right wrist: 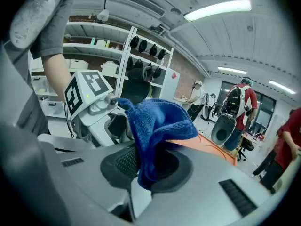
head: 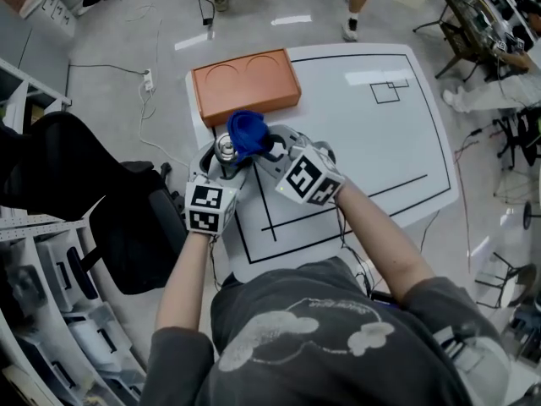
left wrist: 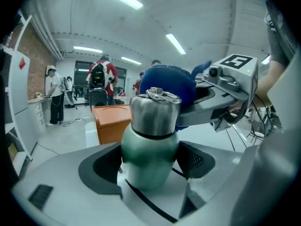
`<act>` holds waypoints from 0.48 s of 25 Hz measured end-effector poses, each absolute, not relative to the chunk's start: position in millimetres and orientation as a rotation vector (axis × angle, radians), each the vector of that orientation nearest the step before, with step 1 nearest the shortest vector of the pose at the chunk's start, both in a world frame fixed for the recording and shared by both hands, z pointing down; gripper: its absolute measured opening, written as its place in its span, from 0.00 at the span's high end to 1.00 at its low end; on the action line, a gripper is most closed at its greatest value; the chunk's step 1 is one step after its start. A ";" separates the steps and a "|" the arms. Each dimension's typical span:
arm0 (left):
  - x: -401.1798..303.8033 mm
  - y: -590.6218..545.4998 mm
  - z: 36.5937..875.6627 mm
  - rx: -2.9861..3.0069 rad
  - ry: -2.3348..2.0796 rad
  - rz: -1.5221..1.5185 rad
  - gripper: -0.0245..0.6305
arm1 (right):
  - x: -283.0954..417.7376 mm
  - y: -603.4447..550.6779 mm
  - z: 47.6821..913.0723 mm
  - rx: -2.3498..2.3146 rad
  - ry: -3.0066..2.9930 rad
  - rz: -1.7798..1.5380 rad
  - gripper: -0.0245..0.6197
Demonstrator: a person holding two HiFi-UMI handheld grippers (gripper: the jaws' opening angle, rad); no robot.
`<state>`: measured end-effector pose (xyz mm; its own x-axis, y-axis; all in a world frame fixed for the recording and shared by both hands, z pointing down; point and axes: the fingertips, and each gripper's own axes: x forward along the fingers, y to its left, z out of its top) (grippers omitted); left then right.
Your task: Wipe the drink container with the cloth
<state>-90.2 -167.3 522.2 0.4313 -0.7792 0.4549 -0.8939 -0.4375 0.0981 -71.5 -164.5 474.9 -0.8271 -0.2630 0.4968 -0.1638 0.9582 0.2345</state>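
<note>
left tool (head: 221,156) clamped, right tool (head: 260,145) clamped, forearms converging

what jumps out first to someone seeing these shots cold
The bright blue cloth bunched in the right gripper stands out, right by the cap of the green and steel bottle clamped in the left gripper at the white table's left side. Behind them lies an orange tray with two round hollows.

A white table (head: 397,142) marked with black lines stands on a glossy grey floor (head: 101,32). A black office chair (head: 118,227) sits left of the table. A power strip (head: 148,80) lies on the floor near its far-left corner. Beyond the table, people (left wrist: 101,76) stand under long ceiling lights (left wrist: 176,44), beside a brick wall (left wrist: 34,51).
</note>
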 end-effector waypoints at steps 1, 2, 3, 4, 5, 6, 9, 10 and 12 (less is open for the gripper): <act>-89.9 -167.7 520.9 2.394 -1.410 0.495 0.41 | -72.4 -165.4 477.6 0.297 -2.556 -0.238 0.90; -89.6 -168.0 519.5 2.424 -1.383 0.493 0.41 | -72.6 -166.3 479.4 0.294 -2.560 -0.210 0.90; -89.4 -167.5 519.7 2.449 -1.350 0.494 0.41 | -72.6 -166.9 480.8 0.292 -2.572 -0.169 0.90; -89.7 -166.4 521.1 2.470 -1.315 0.499 0.41 | -72.6 -167.7 482.3 0.288 -2.582 -0.130 0.90; -90.3 -165.3 522.2 2.491 -1.281 0.505 0.41 | -72.4 -168.4 484.0 0.283 -2.584 -0.103 0.90; -90.7 -164.6 522.3 2.511 -1.249 0.510 0.41 | -71.9 -169.2 486.4 0.279 -2.579 -0.086 0.90; -90.2 -164.1 519.5 2.566 -1.169 0.513 0.41 | -68.5 -170.7 499.5 0.278 -2.536 -0.049 0.90; -90.0 -163.9 519.7 2.580 -1.144 0.517 0.41 | -67.2 -170.4 505.4 0.277 -2.519 -0.042 0.90; -89.7 -163.4 520.5 2.604 -1.100 0.528 0.41 | -65.5 -168.3 517.4 0.275 -2.490 -0.024 0.90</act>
